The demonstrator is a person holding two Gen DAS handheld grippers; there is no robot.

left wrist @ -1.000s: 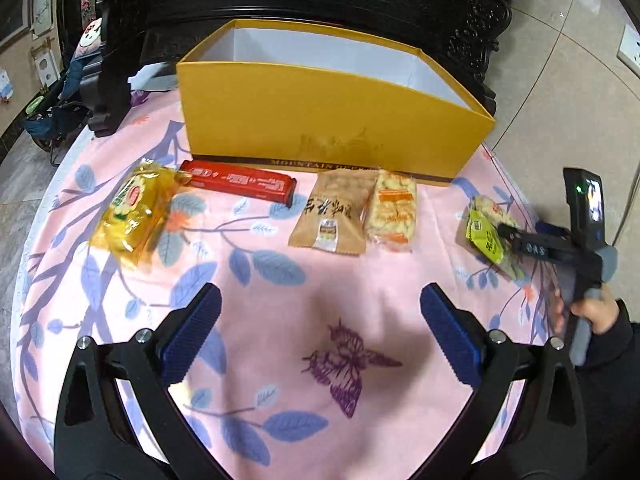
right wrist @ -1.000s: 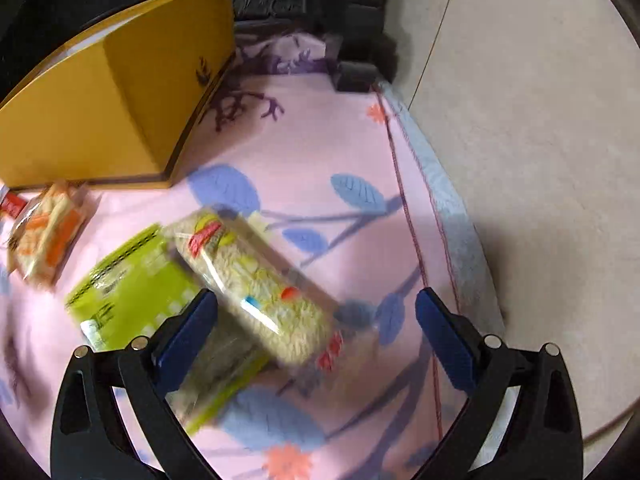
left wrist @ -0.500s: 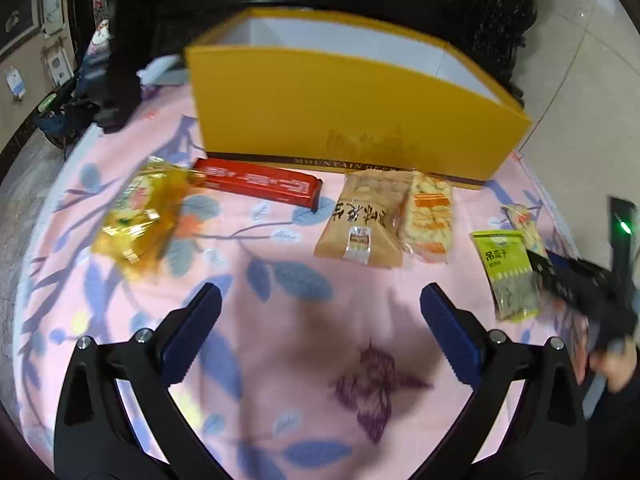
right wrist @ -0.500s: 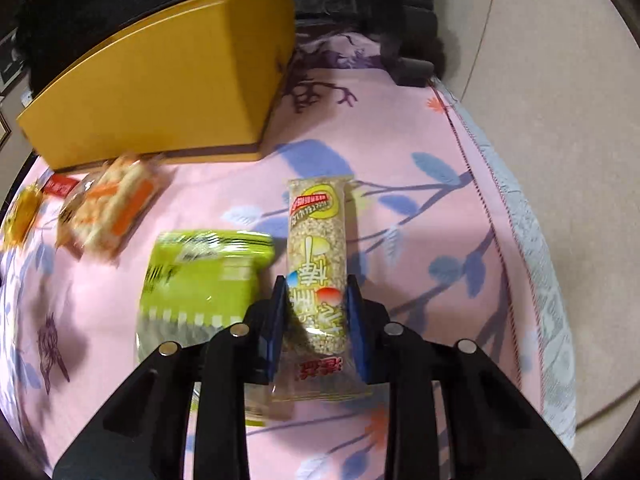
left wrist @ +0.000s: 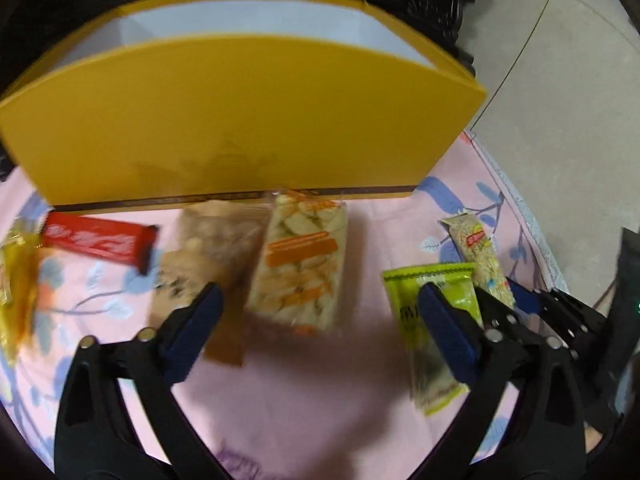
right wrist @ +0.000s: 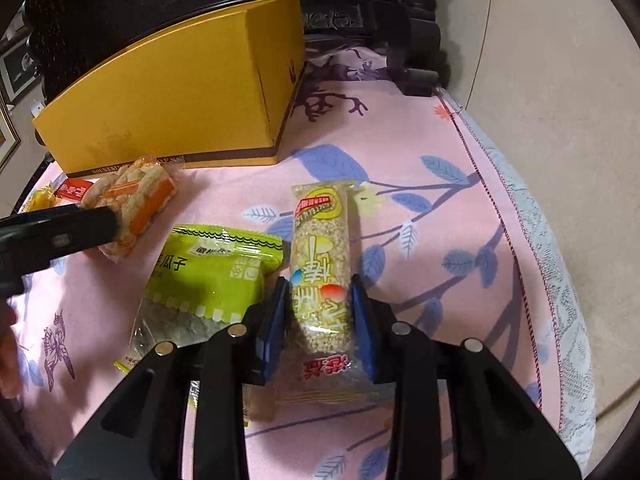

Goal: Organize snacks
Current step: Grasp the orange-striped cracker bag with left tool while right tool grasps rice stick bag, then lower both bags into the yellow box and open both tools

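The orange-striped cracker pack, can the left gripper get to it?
Probably yes. The left gripper is open, and the orange-striped cracker pack lies flat just ahead between its fingers with nothing on top. The brown snack bag touches its side and could get nudged.

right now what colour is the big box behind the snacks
Yellow box, white inside; left wrist view shows it best.
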